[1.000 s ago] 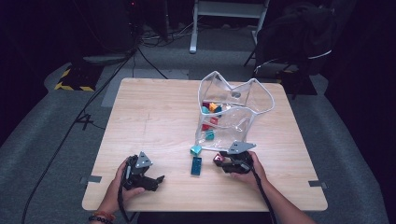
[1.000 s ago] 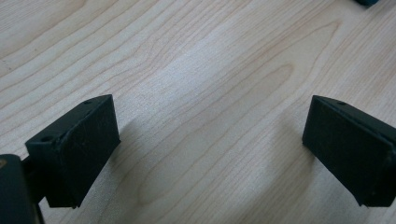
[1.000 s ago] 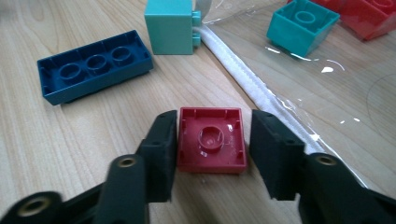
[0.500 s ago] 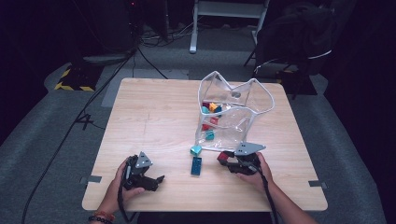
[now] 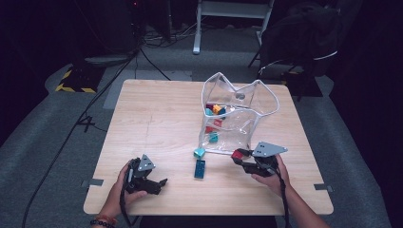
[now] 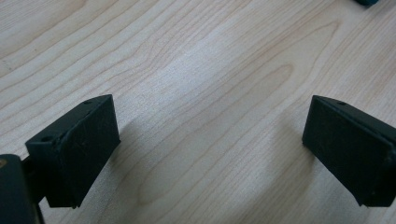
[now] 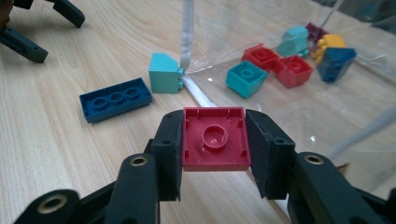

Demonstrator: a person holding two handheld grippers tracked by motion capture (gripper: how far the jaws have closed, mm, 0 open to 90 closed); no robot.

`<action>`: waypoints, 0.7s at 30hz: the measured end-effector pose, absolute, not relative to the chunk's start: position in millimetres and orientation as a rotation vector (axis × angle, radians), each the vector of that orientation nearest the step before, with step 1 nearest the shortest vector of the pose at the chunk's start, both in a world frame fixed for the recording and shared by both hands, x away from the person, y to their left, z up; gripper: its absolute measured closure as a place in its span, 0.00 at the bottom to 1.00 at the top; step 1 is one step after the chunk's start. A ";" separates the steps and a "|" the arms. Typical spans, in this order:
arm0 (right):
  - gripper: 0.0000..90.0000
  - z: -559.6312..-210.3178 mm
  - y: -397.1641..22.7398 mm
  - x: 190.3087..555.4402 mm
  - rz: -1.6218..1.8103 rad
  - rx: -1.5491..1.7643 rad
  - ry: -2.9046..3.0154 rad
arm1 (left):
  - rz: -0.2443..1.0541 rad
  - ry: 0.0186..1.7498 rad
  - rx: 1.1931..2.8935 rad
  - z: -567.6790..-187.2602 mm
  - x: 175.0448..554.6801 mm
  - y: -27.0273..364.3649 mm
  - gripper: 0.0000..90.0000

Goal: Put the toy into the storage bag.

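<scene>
Right gripper (image 7: 214,154) clamps a red brick (image 7: 215,138) near the clear bag (image 5: 240,114) mouth, left gripper (image 6: 210,154) idle with jaws wide; risk: brick catches the bag's rim and drops.

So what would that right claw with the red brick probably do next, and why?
Most likely carry it forward into the mouth of the clear bag. The right claw is shut on the red brick, lifted off the table, and similar bricks already lie inside the bag. The teal block and blue plate wait outside; the left claw rests open.
</scene>
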State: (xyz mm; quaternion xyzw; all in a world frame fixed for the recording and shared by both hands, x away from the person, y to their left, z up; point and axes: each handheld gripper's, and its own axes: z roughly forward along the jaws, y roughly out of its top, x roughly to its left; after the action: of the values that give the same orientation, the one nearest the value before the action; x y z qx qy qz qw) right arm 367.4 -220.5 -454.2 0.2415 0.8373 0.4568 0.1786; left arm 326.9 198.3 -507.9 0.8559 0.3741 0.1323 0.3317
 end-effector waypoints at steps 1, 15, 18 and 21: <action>0.66 -451.8 -222.2 367.4 1.297 0.689 2.357 | 0.345 0.977 2.236 -508.0 326.9 198.2 0.05; 0.66 -427.2 -246.6 366.0 1.333 0.732 2.260 | 0.346 0.978 2.237 -508.0 326.9 198.3 0.05; 0.66 -422.7 -251.2 364.6 1.341 0.733 2.230 | 0.346 0.978 2.237 -507.9 326.9 198.3 0.05; 0.66 -418.6 -254.5 362.9 1.343 0.727 2.214 | 0.345 0.977 2.236 -508.0 326.9 198.2 0.05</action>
State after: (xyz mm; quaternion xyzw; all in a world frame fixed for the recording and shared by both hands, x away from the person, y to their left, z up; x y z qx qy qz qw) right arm 362.9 -254.5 -418.6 0.2635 0.8023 0.4864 0.2241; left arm 326.9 198.2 -508.0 0.8558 0.3740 0.1320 0.3322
